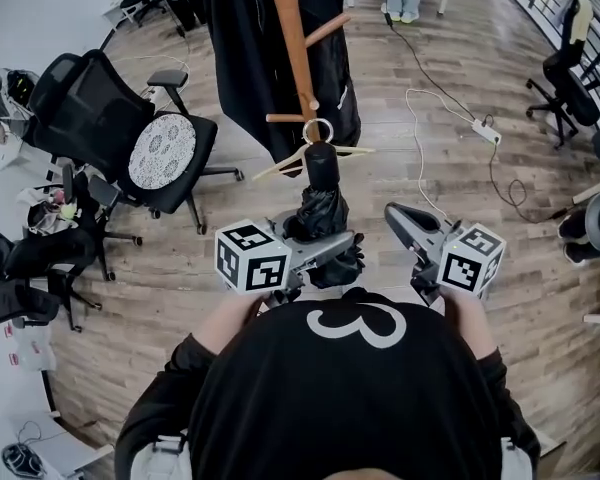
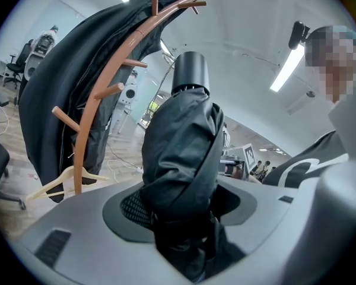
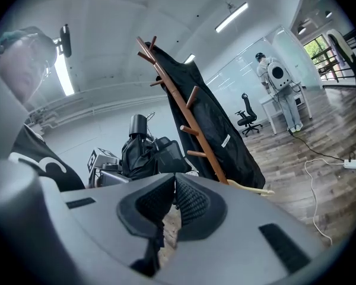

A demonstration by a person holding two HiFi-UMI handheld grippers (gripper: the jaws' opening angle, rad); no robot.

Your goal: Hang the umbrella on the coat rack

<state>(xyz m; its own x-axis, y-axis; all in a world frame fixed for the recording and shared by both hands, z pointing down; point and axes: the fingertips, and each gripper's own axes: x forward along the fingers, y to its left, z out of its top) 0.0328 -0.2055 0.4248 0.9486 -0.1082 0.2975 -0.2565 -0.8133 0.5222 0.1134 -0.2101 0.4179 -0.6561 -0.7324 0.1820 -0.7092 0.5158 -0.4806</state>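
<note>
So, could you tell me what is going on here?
A person stands facing the wooden coat rack, which already carries a black coat. The left hand-held gripper is clamped on a folded black umbrella, held upright in front of the rack and not yet hung. The right hand-held gripper is shut and looks empty.

We hold the umbrella (image 1: 322,206) upright between the jaws of the left gripper (image 1: 332,246), straight ahead of us. The right gripper (image 1: 402,224) sits just to its right, apart from it. Behind the umbrella stands the coat rack (image 1: 290,38), with a coat (image 1: 242,68) hung on it and a hanger (image 1: 298,158) low against its pole. An office chair (image 1: 110,118) stands left of the rack, and a power strip (image 1: 485,131) lies on the floor (image 1: 430,28) to its right.
</note>
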